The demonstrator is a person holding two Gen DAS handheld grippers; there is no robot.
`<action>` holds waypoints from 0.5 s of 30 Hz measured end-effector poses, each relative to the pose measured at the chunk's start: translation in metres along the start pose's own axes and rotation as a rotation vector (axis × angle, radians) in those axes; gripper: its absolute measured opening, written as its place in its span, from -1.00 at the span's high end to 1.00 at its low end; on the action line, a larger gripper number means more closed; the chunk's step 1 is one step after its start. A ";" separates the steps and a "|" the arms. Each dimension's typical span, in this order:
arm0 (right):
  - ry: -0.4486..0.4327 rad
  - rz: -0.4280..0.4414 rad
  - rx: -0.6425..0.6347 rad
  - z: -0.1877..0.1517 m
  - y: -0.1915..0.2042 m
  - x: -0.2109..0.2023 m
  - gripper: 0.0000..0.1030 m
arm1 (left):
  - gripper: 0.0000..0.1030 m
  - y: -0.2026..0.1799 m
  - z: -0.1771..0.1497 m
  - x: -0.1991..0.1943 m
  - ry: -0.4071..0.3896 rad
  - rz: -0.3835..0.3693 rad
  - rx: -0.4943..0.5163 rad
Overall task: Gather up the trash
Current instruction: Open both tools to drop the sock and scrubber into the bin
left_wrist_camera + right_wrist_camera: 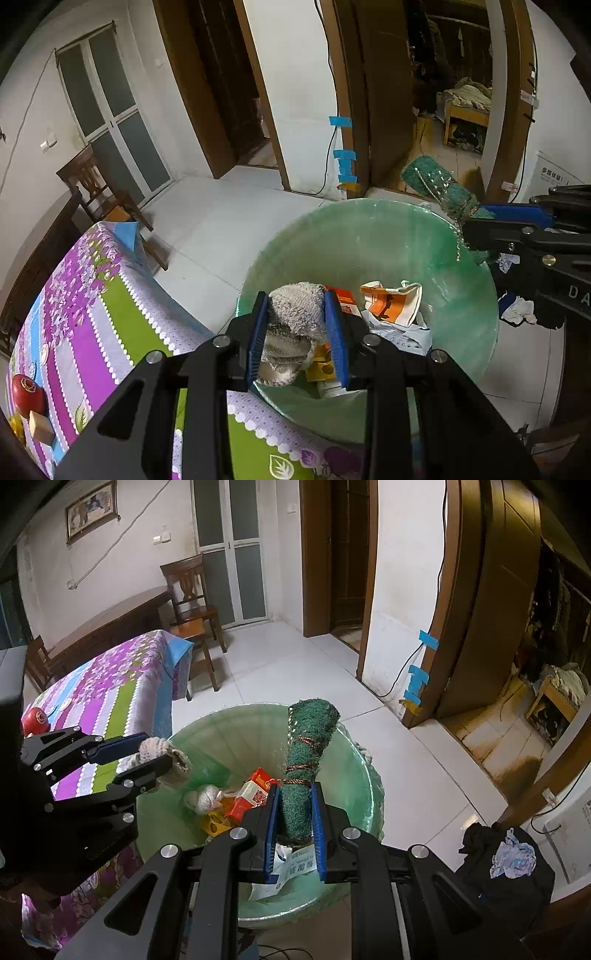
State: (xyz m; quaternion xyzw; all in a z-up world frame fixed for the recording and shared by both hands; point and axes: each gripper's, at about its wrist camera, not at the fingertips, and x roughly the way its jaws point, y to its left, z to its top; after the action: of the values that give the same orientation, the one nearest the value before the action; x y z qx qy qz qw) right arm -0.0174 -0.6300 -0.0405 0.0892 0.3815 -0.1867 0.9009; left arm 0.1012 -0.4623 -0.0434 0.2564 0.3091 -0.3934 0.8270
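A bin lined with a green bag (388, 236) (229, 731) stands on the floor beside the table, holding boxes, paper and a cloth ball. My left gripper (297, 332) (147, 755) is shut on a grey woolly sock (295, 321) (173, 757) and holds it over the bin's left rim. My right gripper (293, 823) (476, 221) is shut on a rolled green scouring pad tied with string (308, 753) (436, 184), held upright over the bin's open mouth.
A table with a purple, green and blue flowered cloth (92, 295) (110, 679) stands left of the bin, with a red apple (27, 393) (35, 718) and a wooden block (41, 426). A wooden chair (192, 602) stands behind. A dark bag with crumpled paper (509, 856) lies right.
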 end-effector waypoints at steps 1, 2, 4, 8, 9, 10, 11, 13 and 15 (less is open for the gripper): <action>-0.001 0.000 0.001 0.001 0.000 0.001 0.65 | 0.34 0.000 0.000 0.001 0.002 0.003 -0.003; 0.000 0.001 0.002 0.002 0.000 0.004 0.62 | 0.32 0.001 0.001 0.002 0.001 0.007 -0.011; -0.001 -0.003 0.008 0.002 -0.002 0.006 0.50 | 0.16 0.002 0.000 0.004 0.005 0.009 -0.017; 0.002 -0.007 0.018 -0.001 -0.005 0.009 0.48 | -0.01 0.001 -0.003 0.004 -0.002 0.018 -0.008; 0.003 -0.010 0.019 -0.002 -0.006 0.009 0.48 | -0.01 0.002 -0.003 0.004 -0.001 0.017 -0.007; 0.004 -0.011 0.020 -0.002 -0.006 0.010 0.48 | -0.01 0.002 -0.003 0.004 -0.001 0.017 -0.008; 0.004 -0.013 0.021 -0.003 -0.006 0.010 0.48 | -0.01 0.002 -0.003 0.003 0.001 0.017 -0.012; 0.004 -0.015 0.025 -0.003 -0.006 0.010 0.48 | -0.01 0.002 -0.004 0.003 0.001 0.016 -0.015; -0.001 -0.018 0.030 -0.004 -0.007 0.009 0.48 | -0.01 0.002 -0.004 0.001 -0.002 0.016 -0.016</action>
State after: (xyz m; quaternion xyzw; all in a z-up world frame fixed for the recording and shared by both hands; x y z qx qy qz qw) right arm -0.0170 -0.6379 -0.0497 0.0991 0.3792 -0.2004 0.8979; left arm 0.1017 -0.4590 -0.0463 0.2520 0.3095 -0.3843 0.8325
